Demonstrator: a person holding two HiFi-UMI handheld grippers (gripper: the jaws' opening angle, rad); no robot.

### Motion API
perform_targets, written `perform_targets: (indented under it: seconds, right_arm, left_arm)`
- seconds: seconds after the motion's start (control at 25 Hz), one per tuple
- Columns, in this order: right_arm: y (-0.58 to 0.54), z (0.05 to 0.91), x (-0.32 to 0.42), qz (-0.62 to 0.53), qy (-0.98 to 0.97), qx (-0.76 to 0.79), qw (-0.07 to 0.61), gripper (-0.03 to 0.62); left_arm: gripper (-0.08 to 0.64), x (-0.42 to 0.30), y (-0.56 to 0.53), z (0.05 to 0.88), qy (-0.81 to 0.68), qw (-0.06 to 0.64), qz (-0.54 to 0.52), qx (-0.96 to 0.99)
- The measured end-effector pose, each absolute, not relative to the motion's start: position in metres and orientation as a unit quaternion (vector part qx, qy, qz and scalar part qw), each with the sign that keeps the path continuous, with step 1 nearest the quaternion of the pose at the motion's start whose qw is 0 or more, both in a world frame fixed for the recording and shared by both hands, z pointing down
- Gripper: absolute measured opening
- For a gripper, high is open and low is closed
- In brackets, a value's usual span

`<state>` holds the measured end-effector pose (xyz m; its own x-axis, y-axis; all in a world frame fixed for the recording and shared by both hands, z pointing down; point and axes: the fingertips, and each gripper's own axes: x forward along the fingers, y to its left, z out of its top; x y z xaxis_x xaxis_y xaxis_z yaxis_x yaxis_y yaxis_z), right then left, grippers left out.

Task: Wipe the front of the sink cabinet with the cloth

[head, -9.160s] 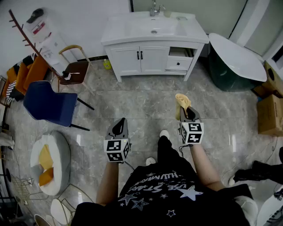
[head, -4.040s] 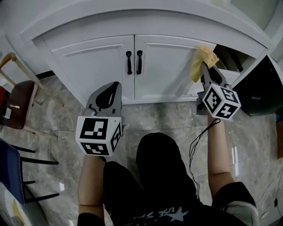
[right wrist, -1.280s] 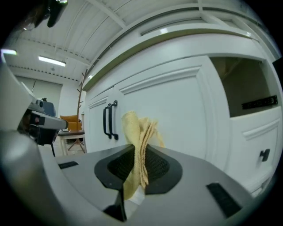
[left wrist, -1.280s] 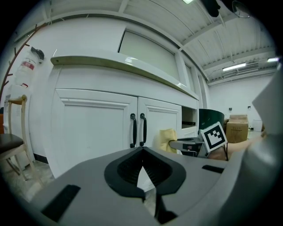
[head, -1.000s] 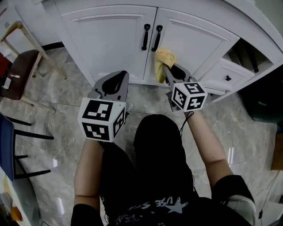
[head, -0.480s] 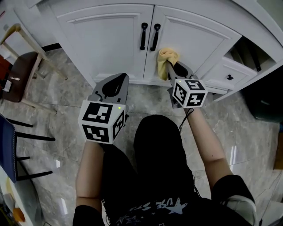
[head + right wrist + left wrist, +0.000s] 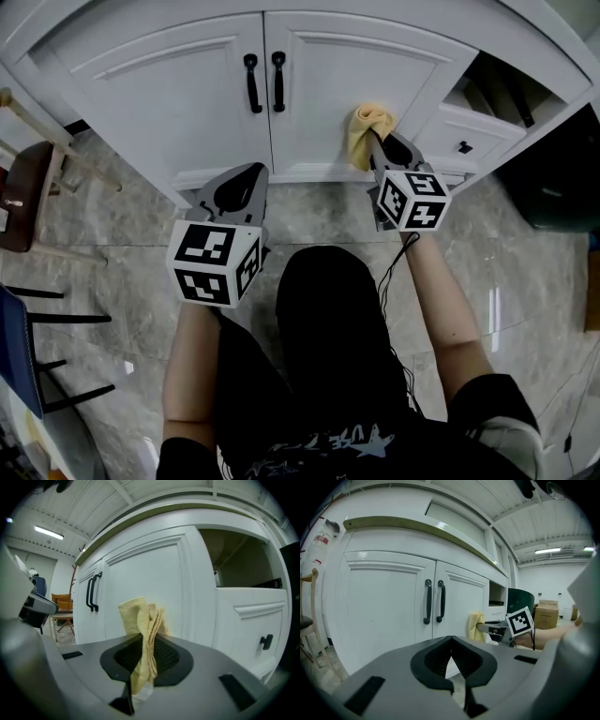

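The cloth (image 7: 367, 129) had slid along the door (image 7: 328, 89), away from the handles (image 7: 264, 81), toward 3 o'clock. The right claw (image 7: 376, 142) pinched it tight, its long side pointing to 12 o'clock at the door. The left claw (image 7: 244, 172) was closed and empty.

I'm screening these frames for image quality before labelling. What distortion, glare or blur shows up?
Head view: sharp and evenly lit, with a glare streak on the glossy floor. Left gripper view: strong fisheye, dark corners, the cabinet bowed. Right gripper view: same fisheye and dark corners; the cloth is in focus.
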<state>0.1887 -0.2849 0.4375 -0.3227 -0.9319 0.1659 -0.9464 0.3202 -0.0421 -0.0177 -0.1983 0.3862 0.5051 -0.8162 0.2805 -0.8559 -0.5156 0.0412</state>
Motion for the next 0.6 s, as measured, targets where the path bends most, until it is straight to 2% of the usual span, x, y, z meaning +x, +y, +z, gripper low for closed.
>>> perform_targets:
  seconds: [0.32,0.6]
  right_arm:
    - [-0.278,0.439,0.251,0.072,-0.778,0.623,0.051,0.063]
    - [-0.272,0.447,0.277,0.080,-0.763,0.640,0.053,0.063]
  left_arm:
    - [0.017,0.018,-0.207,0.390,-0.457,0.085,0.119,0.877]
    - [0.017,0.030,-0.213,0.391,-0.452,0.085,0.118,0.880]
